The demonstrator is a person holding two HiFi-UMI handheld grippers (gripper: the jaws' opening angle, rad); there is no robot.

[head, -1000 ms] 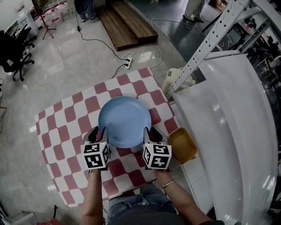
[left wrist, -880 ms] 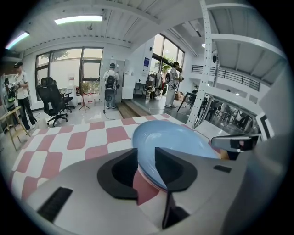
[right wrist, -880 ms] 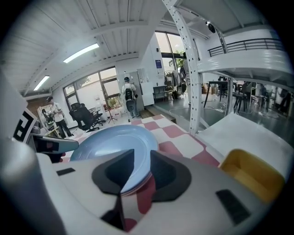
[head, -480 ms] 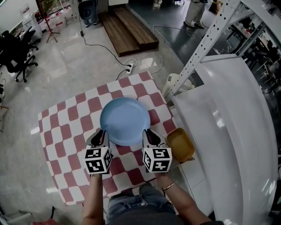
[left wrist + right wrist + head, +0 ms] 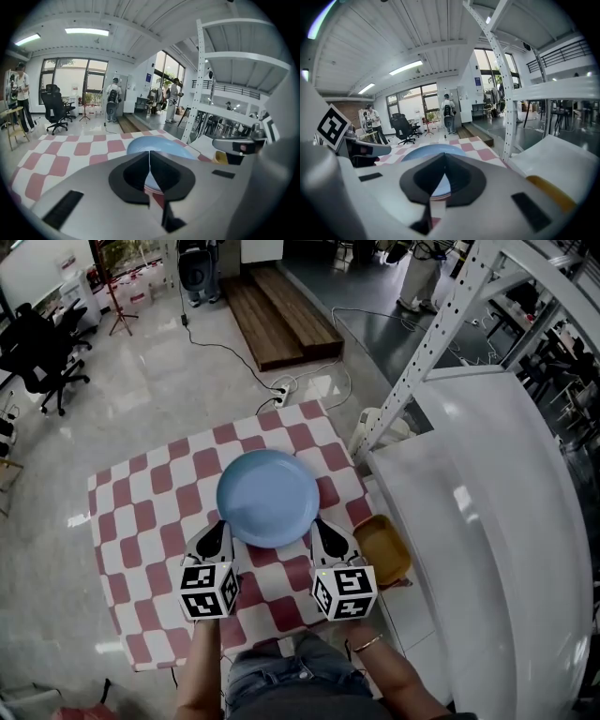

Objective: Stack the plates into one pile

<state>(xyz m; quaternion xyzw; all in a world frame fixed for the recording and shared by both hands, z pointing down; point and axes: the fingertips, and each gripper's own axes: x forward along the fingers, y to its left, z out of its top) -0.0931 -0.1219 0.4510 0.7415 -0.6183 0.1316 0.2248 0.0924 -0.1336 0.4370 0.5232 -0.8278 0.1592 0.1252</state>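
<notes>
- Round pale-blue plate (image 5: pixel 268 498): shown lying flat at the middle of the bench (image 5: pixel 141 521), which is covered in a red-and-white chequered cloth. Whether it is a single plate or a finished pile cannot be told from above, and no other plate is seen.
- Left gripper (image 5: pixel 216 527) and right gripper (image 5: pixel 319 525): held at the near side of the plate, just clear of its rim. The jaws of both have just been closing and are clenched on nothing.
- Risk, plate: if clenched jaws were pushed forward, the rim would be struck rather than grasped, and the plate could be slid toward the far edge.
- Risk, mustard-yellow shallow tray (image 5: pixel 382 549): it sits at the bench's right edge, near the right gripper, and could be knocked off by a sideways swing.
</notes>
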